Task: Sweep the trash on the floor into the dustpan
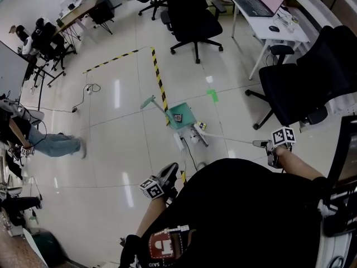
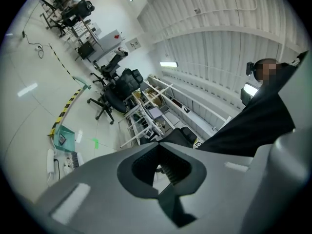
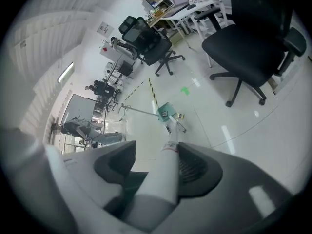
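Observation:
A teal dustpan [image 1: 183,113] stands on the white floor with its long handle leaning to the left; it also shows in the right gripper view [image 3: 165,112] and the left gripper view [image 2: 63,136]. A small dark piece of trash [image 1: 178,118] lies in it, and a yellowish piece [image 1: 201,125] lies at its lip. The broom head [image 1: 199,135] rests beside that piece. My right gripper [image 1: 263,144] is shut on the white broom handle [image 3: 168,155]. Held low near my body, my left gripper [image 1: 169,172] is shut and empty [image 2: 158,147].
A white power strip [image 1: 178,142] with a cable lies beside the dustpan. Yellow-black tape [image 1: 159,78] and a green mark [image 1: 212,95] are on the floor. Black office chairs [image 1: 192,21] [image 1: 312,77] and a white desk [image 1: 268,21] stand beyond. A person's legs [image 1: 56,145] are at left.

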